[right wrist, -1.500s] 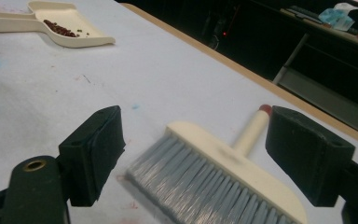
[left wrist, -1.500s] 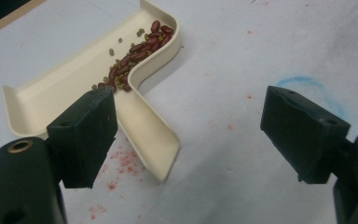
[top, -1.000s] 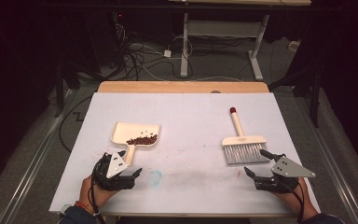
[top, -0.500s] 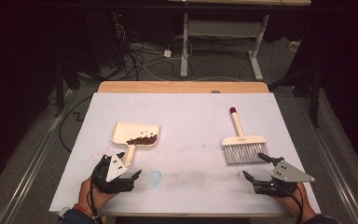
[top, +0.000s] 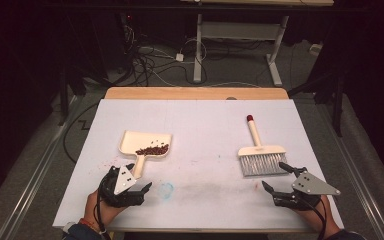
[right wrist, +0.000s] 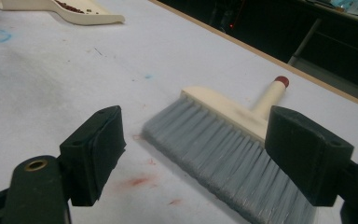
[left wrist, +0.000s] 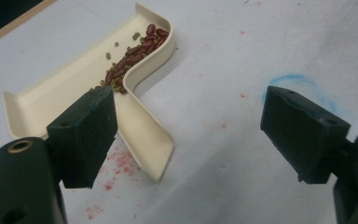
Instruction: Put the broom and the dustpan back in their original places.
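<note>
- The left gripper (top: pixel 139 186) sits near the table's (top: pixel 205 125) front edge with its jaws wide apart and empty, just short of the dustpan (top: pixel 145 145) handle. In the left gripper view, one jaw overlaps the handle's side rather than straddling it, so closing from here would likely nudge the handle instead of catching it.
- The dustpan lies flat left of centre, with beans (top: pixel 152 149) heaped by its back wall. A knock or a tilted lift could send them over the open lip and onto the table.
- The right gripper (top: pixel 279 179) also gapes, holding nothing, just in front of the brush's (top: pixel 260 152) bristles. The brush lies right of centre, its handle pointing away.
- A grab here would pinch soft bristles, not the handle; the brush could sag, twist or slip.
- Red smudges (right wrist: pixel 140 181) on the table may hide stray beans.
</note>
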Action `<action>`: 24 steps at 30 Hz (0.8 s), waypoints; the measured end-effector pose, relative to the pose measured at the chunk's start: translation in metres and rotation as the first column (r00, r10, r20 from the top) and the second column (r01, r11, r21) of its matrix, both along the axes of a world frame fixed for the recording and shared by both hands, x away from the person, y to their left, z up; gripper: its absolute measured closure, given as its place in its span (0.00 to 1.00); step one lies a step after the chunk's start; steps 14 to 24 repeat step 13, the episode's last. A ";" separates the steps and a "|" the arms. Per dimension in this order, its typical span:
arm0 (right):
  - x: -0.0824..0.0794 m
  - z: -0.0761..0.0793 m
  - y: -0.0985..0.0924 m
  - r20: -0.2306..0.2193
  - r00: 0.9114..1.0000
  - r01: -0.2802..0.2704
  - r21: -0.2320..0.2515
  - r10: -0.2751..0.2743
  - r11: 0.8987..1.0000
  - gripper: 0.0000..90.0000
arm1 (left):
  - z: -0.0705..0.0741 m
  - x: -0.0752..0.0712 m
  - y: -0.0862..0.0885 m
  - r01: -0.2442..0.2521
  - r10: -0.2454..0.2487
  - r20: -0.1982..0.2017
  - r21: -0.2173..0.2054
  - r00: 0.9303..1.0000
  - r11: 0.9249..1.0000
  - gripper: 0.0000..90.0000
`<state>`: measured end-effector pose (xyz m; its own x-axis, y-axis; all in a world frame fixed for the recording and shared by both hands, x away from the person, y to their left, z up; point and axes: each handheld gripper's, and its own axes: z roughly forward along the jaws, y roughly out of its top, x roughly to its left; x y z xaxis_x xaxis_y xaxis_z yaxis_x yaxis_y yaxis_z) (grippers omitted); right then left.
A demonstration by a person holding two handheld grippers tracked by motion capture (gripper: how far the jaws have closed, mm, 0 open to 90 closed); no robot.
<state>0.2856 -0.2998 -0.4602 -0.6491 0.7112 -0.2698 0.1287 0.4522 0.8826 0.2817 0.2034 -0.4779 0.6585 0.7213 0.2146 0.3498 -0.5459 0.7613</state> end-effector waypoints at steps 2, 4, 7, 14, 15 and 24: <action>0.000 0.000 0.000 0.000 1.000 0.005 -0.001 -0.005 1.000 0.23 | 0.000 0.000 0.000 -0.001 0.001 -0.001 0.001 1.000 1.000 0.21; 0.000 0.001 0.000 0.002 1.000 0.004 -0.001 -0.004 1.000 0.23 | 0.000 0.001 0.000 -0.001 0.001 -0.003 0.000 1.000 1.000 0.21; 0.000 0.001 0.000 0.006 1.000 0.005 -0.006 -0.005 1.000 0.22 | 0.000 0.001 0.000 0.000 0.000 -0.005 0.003 1.000 1.000 0.21; 0.000 0.001 -0.001 0.008 1.000 0.010 -0.003 -0.010 1.000 0.23 | 0.000 0.003 -0.002 -0.002 0.002 -0.005 0.006 1.000 1.000 0.21; 0.000 0.001 -0.001 0.008 1.000 0.010 -0.003 -0.010 1.000 0.23 | 0.000 0.003 -0.002 -0.002 0.002 -0.005 0.006 1.000 1.000 0.21; 0.000 0.001 -0.001 0.008 1.000 0.010 -0.003 -0.010 1.000 0.23 | 0.000 0.003 -0.002 -0.002 0.002 -0.005 0.006 1.000 1.000 0.21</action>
